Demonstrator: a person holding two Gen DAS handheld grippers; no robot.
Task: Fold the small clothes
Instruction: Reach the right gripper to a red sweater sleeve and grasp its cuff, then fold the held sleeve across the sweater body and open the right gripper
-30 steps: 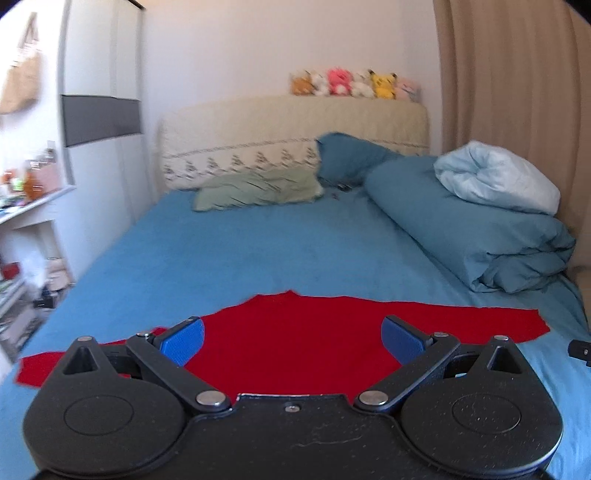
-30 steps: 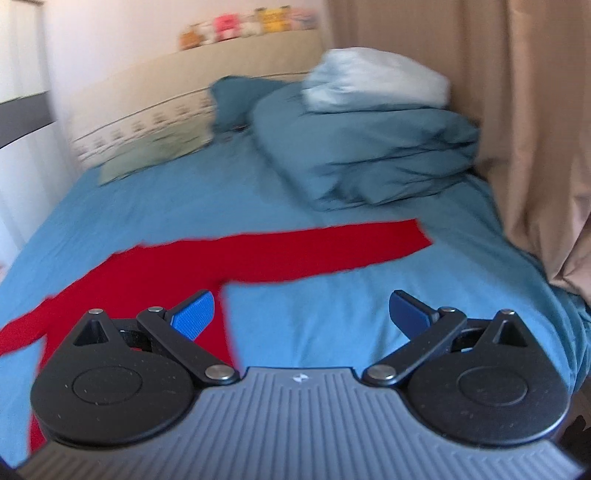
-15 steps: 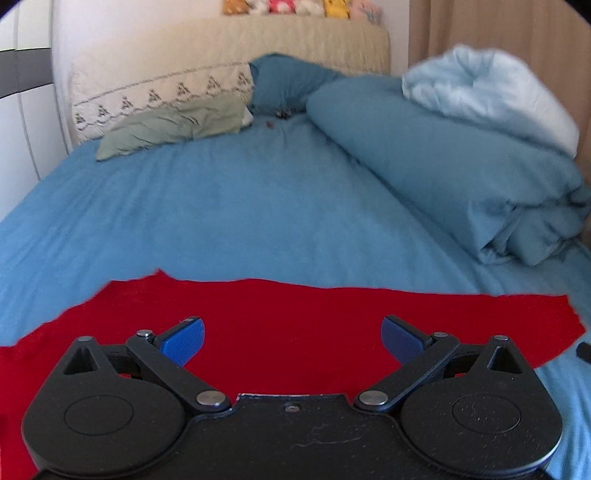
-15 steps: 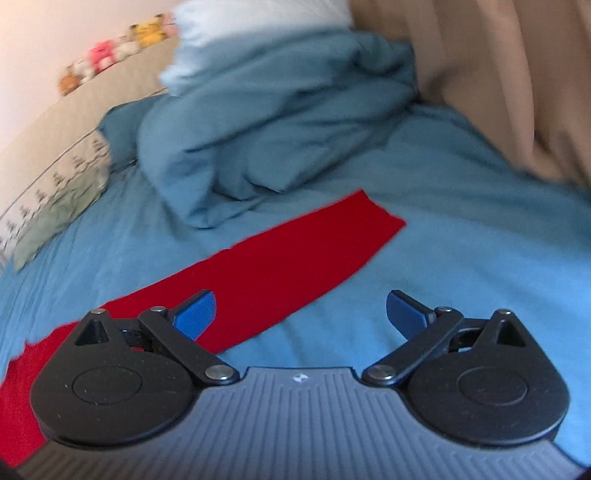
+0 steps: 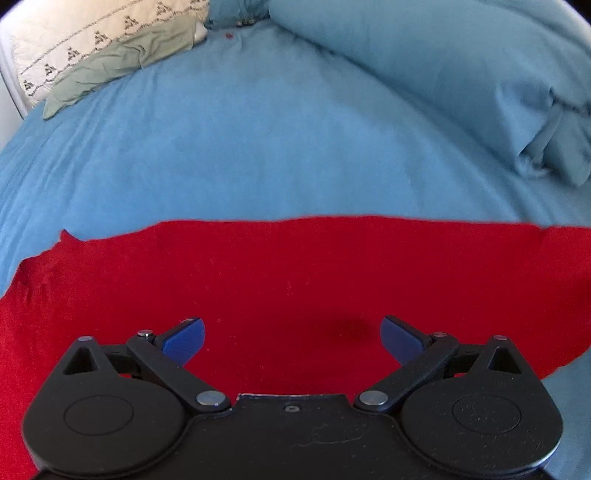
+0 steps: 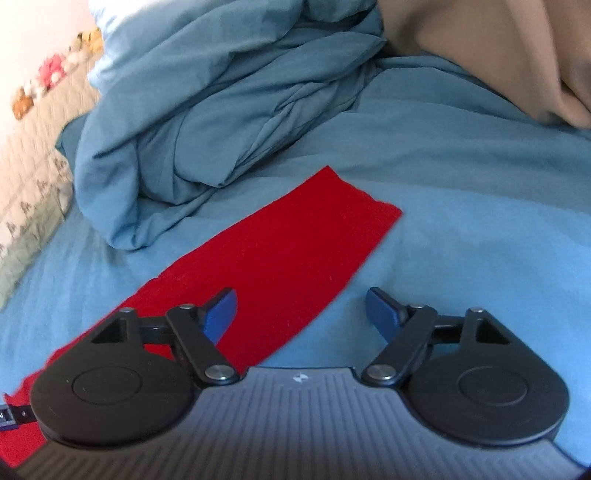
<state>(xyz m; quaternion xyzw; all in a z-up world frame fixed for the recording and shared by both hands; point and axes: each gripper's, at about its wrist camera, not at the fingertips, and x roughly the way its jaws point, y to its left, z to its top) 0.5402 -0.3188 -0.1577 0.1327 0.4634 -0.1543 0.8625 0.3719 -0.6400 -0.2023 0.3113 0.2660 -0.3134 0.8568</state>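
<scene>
A red garment lies spread flat on the blue bedsheet. My left gripper hangs low over its broad middle, jaws open, nothing between the blue pads. In the right wrist view one long red sleeve runs from lower left up to a squared end. My right gripper hovers over the sleeve's near edge; its jaws are closing but still stand wide, with the left fingertip over red cloth and the right fingertip over bare sheet. Neither pad presses on the fabric.
A bunched blue duvet is heaped just beyond the sleeve end. A green pillow and a patterned headboard stand at the far end. A beige curtain hangs at the right edge of the bed.
Both grippers have dropped and moved forward over the red garment, which now fills more of each view. The right gripper's jaws have narrowed a little.
</scene>
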